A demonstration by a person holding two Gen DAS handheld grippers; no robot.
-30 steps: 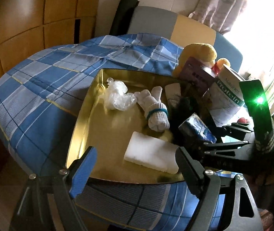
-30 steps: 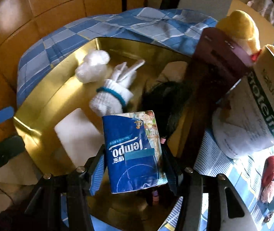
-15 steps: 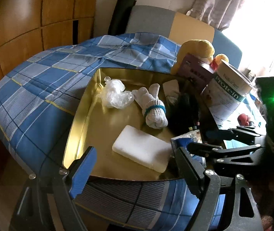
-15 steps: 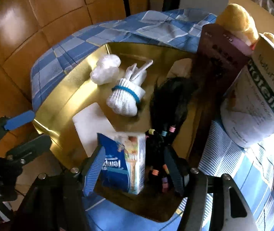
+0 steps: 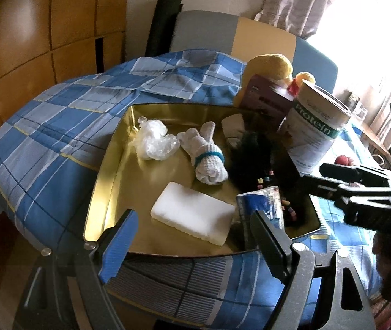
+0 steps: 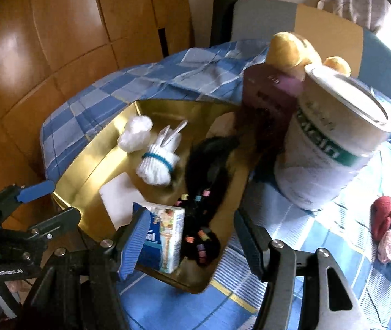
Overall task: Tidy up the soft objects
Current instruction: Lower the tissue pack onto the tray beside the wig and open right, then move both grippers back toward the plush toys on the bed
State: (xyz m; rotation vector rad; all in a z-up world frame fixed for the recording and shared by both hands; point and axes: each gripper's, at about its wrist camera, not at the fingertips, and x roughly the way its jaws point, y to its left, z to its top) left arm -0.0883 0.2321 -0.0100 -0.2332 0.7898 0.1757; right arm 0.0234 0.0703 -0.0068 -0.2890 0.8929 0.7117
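Your left gripper [image 5: 192,236] hangs wide open and empty over the gold tray's [image 5: 107,165] near rim; the white sponge [image 5: 192,217] lies between its fingers, untouched. Your right gripper [image 6: 189,242] has just been opening; the tissue pack [image 6: 165,236] now stands freed in the tray beside its left finger, no longer clamped as a second ago.

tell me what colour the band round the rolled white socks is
Blue band around the socks, clearest in the left wrist view.

Checked blue cloth [image 5: 57,148] under gold tray [image 5: 107,170], protein tin [image 5: 316,134] and maroon box [image 6: 267,101].
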